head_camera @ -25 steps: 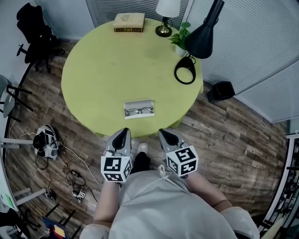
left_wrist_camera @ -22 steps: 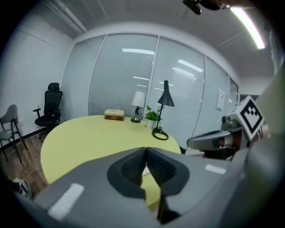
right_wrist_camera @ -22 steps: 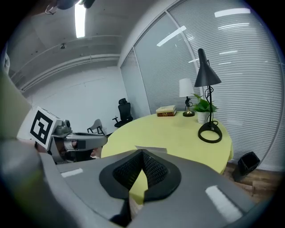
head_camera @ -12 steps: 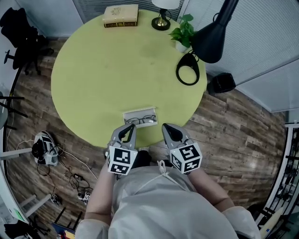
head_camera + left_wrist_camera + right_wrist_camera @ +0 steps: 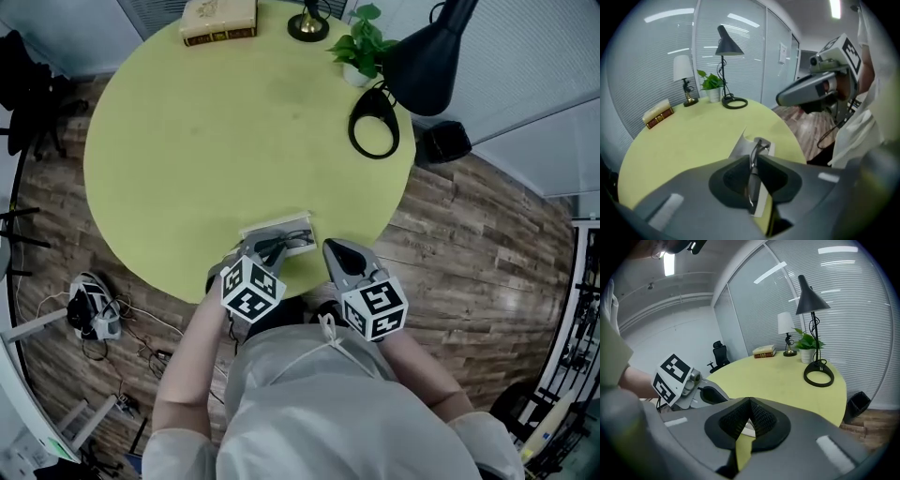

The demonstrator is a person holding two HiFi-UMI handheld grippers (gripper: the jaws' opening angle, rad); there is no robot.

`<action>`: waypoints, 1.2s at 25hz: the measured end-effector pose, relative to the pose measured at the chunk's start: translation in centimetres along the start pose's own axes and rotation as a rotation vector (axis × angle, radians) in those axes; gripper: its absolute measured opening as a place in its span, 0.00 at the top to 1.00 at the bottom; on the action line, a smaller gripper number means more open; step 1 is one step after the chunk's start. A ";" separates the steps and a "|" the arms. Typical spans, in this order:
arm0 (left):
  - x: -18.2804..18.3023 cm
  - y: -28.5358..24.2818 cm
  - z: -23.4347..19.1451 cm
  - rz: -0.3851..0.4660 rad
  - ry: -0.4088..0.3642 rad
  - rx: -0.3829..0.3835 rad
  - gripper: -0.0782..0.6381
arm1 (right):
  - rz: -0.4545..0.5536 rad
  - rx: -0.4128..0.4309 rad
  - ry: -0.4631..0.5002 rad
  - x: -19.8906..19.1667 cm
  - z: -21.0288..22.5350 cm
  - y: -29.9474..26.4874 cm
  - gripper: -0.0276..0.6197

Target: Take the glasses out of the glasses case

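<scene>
The open glasses case point(image 5: 281, 223) sits at the near edge of the round yellow-green table point(image 5: 216, 122), with the glasses point(image 5: 286, 243) lying inside it. The left gripper point(image 5: 266, 251) reaches into the case's left end, and its jaws are pinched nearly together on a thin dark part of the glasses' frame. The right gripper point(image 5: 334, 249) hangs just beside the case's right end, over the table's edge, its jaws pressed together with nothing between them.

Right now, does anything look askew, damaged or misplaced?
Nothing damaged or spilled. The glasses tilt out of the open glasses case near the table edge only because the left gripper is shut on them.
</scene>
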State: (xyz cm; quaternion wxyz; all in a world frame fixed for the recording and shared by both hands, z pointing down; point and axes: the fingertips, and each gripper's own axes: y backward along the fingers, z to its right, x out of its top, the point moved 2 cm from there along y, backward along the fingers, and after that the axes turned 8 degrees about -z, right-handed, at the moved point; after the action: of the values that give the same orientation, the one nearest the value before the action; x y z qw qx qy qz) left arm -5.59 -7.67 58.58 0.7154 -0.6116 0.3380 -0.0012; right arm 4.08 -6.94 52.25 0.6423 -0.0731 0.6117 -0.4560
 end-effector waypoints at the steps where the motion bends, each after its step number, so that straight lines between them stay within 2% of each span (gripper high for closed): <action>1: -0.2 -0.7 0.1 -0.033 -0.037 -0.022 0.81 | -0.004 -0.002 -0.003 0.0 0.2 -0.2 0.96; 3: -0.5 -1.8 0.3 -0.090 -0.108 -0.054 0.80 | -0.015 -0.004 -0.007 -0.2 0.5 -0.4 0.96; 5: -0.6 -2.5 0.3 -0.119 -0.147 -0.064 0.79 | -0.028 -0.007 -0.010 -0.5 0.7 -0.6 0.96; 8: -0.5 -3.1 -0.2 -0.136 -0.157 -0.066 0.80 | -0.042 -0.013 -0.017 -0.7 0.9 -0.9 0.96; 13: -1.0 -3.8 0.0 -0.192 -0.184 -0.144 0.80 | -0.058 -0.029 -0.032 -0.5 1.4 -1.4 0.96; 15: -1.3 -4.1 0.0 -0.212 -0.204 -0.164 0.83 | -0.057 -0.035 -0.034 -0.3 1.7 -1.4 0.96; 17: -1.4 -4.4 -0.1 -0.220 -0.218 -0.170 0.86 | -0.055 -0.044 -0.037 -0.3 1.9 -1.2 0.96; 24: -1.7 -4.2 0.2 -0.229 -0.271 -0.216 0.87 | -0.050 -0.072 -0.063 -0.7 2.5 -0.2 0.96; 30: -1.2 -3.8 -0.1 -0.216 -0.260 -0.192 0.87 | -0.055 -0.055 -0.039 -0.2 2.5 -0.3 0.96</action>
State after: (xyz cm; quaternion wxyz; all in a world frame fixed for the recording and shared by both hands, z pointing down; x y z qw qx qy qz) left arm -5.01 -8.19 62.50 0.6871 -0.7047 0.1738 0.0332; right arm 6.14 -8.17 53.15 0.6392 -0.1164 0.6091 -0.4548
